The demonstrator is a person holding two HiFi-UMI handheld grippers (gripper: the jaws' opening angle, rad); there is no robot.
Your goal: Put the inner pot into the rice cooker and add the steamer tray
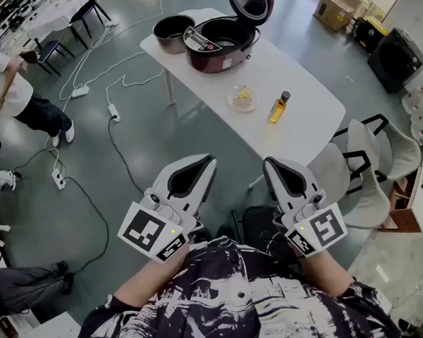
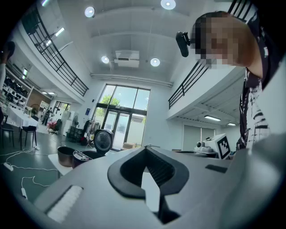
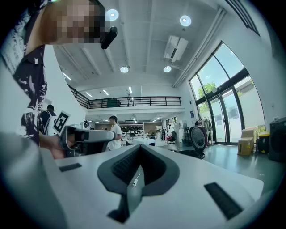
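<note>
**Both claws shut and empty, pot far ahead**

The left claw and the right claw are held side by side, close to the person's body. Both are seen squeezed shut, with nothing gripped. A white table is seen well ahead of them. The inner pot is set on it, far ahead of the left claw. The rice cooker is found just beside the pot, with its lid lifted. A small dish and a bottle are placed nearer the right claw.
</note>
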